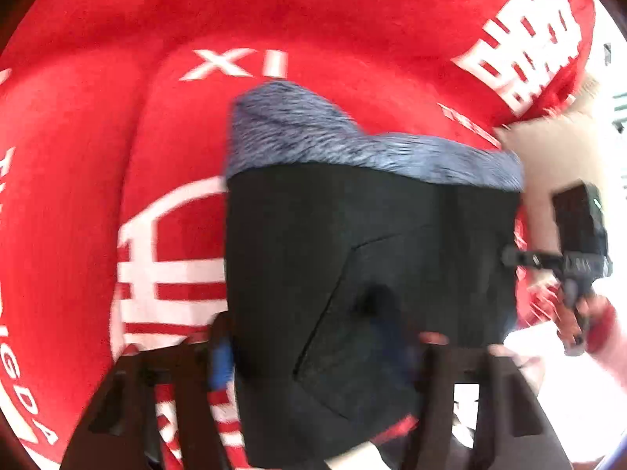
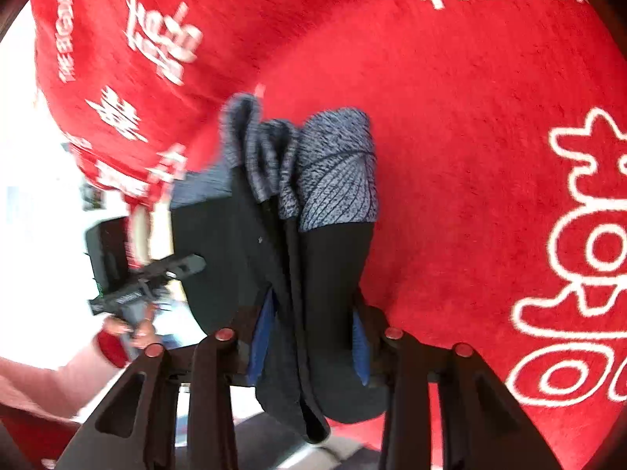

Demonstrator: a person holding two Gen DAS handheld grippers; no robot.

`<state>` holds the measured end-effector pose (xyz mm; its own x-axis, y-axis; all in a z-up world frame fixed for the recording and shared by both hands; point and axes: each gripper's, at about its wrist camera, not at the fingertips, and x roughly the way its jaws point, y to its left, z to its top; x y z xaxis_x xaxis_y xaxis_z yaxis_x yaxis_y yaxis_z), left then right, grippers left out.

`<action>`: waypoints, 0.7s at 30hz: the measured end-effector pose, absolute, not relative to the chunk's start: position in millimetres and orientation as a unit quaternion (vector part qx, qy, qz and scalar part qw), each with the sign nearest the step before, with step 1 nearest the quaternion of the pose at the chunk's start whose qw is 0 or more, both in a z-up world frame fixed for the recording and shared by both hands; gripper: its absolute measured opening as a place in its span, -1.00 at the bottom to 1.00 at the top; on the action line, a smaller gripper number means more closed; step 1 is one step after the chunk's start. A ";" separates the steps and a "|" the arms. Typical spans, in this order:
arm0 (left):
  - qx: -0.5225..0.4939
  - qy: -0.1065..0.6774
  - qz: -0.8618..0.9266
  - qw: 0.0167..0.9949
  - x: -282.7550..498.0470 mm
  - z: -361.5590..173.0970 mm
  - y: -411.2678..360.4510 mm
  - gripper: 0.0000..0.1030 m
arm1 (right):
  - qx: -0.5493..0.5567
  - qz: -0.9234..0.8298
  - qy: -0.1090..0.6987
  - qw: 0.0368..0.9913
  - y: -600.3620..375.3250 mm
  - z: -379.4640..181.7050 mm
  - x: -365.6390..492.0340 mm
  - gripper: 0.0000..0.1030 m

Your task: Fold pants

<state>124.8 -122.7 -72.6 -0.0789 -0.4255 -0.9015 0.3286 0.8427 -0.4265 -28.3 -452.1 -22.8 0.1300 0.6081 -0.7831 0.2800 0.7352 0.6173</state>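
Observation:
The pants (image 1: pixel 372 254) are black with a blue-grey heathered band (image 1: pixel 333 137) at the far end. They hang lifted above a red blanket. My left gripper (image 1: pixel 317 348) is shut on one edge of the black cloth, which spreads wide in front of it. My right gripper (image 2: pixel 309 348) is shut on the bunched, layered pants (image 2: pixel 333 266), with the heathered band (image 2: pixel 337 168) folded in pleats beyond. Each gripper shows in the other's view: the right one (image 1: pixel 548 262) at the pants' right edge, the left one (image 2: pixel 156 274) at their left edge.
A red fleece blanket (image 1: pixel 313 19) with white letters and symbols covers the surface below, also in the right wrist view (image 2: pixel 470 117). Its edge (image 1: pixel 556 90) drops off toward a bright floor. The person's hands in red cuffs (image 1: pixel 599 325) hold the gripper handles.

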 end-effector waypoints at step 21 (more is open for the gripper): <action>0.067 0.648 -0.163 0.741 102.6 6.2 -142.3 0.91 | 0.188 -0.013 0.660 0.727 -416.9 57.5 -44.2 -0.24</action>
